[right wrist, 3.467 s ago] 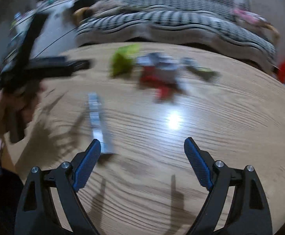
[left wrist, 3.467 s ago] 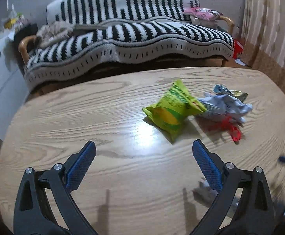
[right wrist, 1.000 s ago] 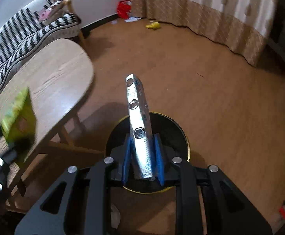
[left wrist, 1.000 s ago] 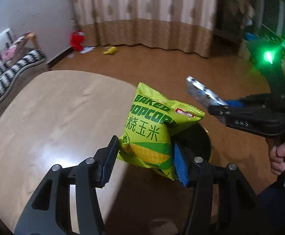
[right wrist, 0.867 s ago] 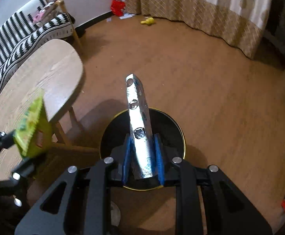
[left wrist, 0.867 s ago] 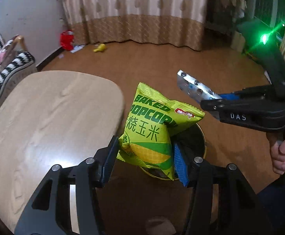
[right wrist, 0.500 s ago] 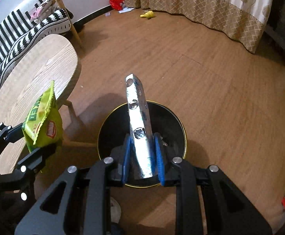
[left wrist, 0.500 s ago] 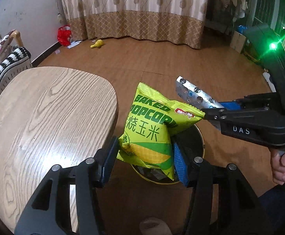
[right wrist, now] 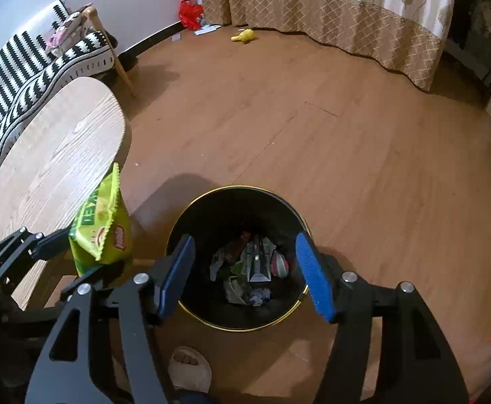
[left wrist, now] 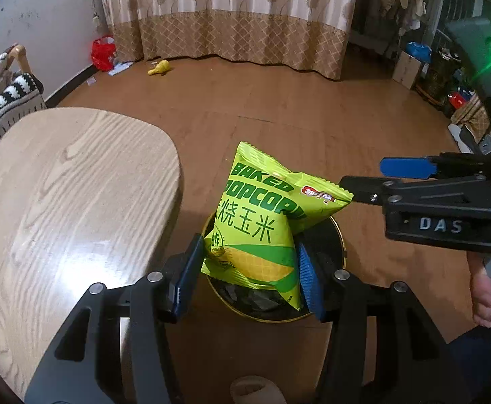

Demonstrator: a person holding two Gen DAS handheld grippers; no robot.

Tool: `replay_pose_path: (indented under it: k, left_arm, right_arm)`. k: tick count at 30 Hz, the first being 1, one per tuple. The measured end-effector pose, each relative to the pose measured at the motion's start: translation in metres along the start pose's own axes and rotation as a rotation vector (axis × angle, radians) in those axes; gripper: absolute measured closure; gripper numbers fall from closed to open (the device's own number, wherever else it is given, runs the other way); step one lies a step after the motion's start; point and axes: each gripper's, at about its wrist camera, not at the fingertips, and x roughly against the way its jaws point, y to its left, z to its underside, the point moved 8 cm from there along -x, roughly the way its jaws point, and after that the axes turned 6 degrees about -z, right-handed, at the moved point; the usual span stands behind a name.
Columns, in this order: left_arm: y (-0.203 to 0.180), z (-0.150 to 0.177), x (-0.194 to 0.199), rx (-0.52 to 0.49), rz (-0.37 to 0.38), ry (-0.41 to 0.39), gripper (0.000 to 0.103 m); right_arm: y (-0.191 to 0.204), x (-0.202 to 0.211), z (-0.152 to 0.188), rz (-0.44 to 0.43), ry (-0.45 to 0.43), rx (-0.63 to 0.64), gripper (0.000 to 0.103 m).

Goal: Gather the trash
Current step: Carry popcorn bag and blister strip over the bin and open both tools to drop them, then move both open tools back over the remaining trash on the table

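My left gripper [left wrist: 250, 269] is shut on a green popcorn bag [left wrist: 262, 222] and holds it over the near rim of a black bin with a gold rim [left wrist: 341, 245]. The bag also shows at the left of the right wrist view [right wrist: 102, 232]. My right gripper [right wrist: 247, 274] is open and empty above the bin [right wrist: 191, 215]. A silver wrapper [right wrist: 257, 261] lies inside among other crumpled trash. The right gripper also shows in the left wrist view [left wrist: 387, 176], to the right of the bag.
A wooden oval table [left wrist: 60, 195] stands left of the bin. A striped sofa [right wrist: 26, 64] is beyond it. Curtains [left wrist: 232, 17] line the far wall. A yellow toy [right wrist: 243, 36] and a red bag [right wrist: 190, 8] lie on the floor. A foot in a white slipper [right wrist: 188, 367] is near the bin.
My right gripper opened and the silver wrapper fell into the bin. My left gripper moved the popcorn bag further over the bin.
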Motion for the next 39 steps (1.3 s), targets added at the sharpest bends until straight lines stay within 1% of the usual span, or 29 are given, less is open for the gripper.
replay_pose_path:
  k: [3,7,8,9,10,11,13,17,20,21,24,27,28,29,31,32,34,35,38,39]
  left_arm:
    - [-0.007,0.000,-0.011,-0.008,0.006,0.009,0.051]
    - [-0.019,0.000,-0.025,-0.024,0.039,0.019,0.049]
    - [-0.021,0.000,-0.028,-0.027,0.040,0.020,0.046]
    - [-0.023,0.000,-0.030,-0.028,0.043,0.022,0.040]
    - [-0.024,-0.001,-0.031,-0.026,0.045,0.020,0.030]
    - [-0.023,-0.002,-0.031,-0.022,0.040,0.014,0.026]
    - [-0.023,-0.005,-0.029,-0.017,0.037,0.000,0.022]
    - [-0.020,-0.010,-0.023,0.000,0.043,-0.016,0.018]
    - [-0.009,-0.014,-0.011,0.028,0.051,-0.025,0.017]
    - [-0.005,-0.013,-0.006,0.034,0.052,-0.031,0.015]
    - [0.015,-0.011,0.015,0.032,0.015,-0.062,0.014]
    - [0.045,-0.004,0.040,0.033,-0.043,-0.081,0.012]
    - [0.065,0.001,0.052,0.045,-0.081,-0.090,0.012]
    - [0.078,0.005,0.059,0.054,-0.102,-0.094,0.012]
    - [0.112,0.018,0.076,0.086,-0.152,-0.097,0.012]
    - [0.139,0.029,0.089,0.117,-0.188,-0.100,0.012]
    - [0.175,0.046,0.105,0.155,-0.237,-0.099,0.012]
    - [0.200,0.059,0.116,0.186,-0.271,-0.097,0.012]
    - [0.276,0.103,0.151,0.309,-0.359,-0.090,0.012]
    - [0.298,0.116,0.161,0.352,-0.384,-0.086,0.012]
  right_arm:
    - [-0.007,0.001,0.000,0.008,-0.004,-0.022,0.042]
    - [-0.014,0.002,0.001,0.019,-0.007,-0.046,0.041]
    - [-0.016,0.002,0.000,0.021,-0.010,-0.053,0.041]
    - [-0.017,0.002,0.000,0.019,-0.012,-0.059,0.041]
    - [-0.017,0.002,0.001,0.019,-0.011,-0.061,0.041]
    - [-0.018,0.002,0.001,0.022,-0.010,-0.060,0.041]
    - [-0.018,0.001,0.001,0.026,-0.010,-0.058,0.039]
    - [-0.016,0.001,0.002,0.024,-0.013,-0.060,0.038]
    - [-0.011,0.001,0.001,0.022,-0.016,-0.055,0.037]
    - [-0.009,0.002,0.000,0.022,-0.020,-0.053,0.037]
    - [0.006,0.006,-0.006,0.011,-0.048,-0.036,0.035]
    - [0.029,0.008,-0.012,-0.014,-0.066,-0.011,0.034]
    - [0.041,0.008,-0.014,-0.025,-0.075,0.000,0.034]
    - [0.050,0.008,-0.016,-0.032,-0.078,0.011,0.033]
    - [0.083,0.007,-0.021,-0.063,-0.090,0.051,0.030]
    - [0.098,0.007,-0.023,-0.075,-0.094,0.069,0.030]
    - [0.139,0.003,-0.025,-0.115,-0.088,0.120,0.029]
    - [0.159,0.002,-0.024,-0.134,-0.088,0.142,0.029]
    - [0.229,-0.002,-0.018,-0.189,-0.078,0.235,0.029]
    - [0.260,-0.003,-0.015,-0.211,-0.074,0.274,0.029]
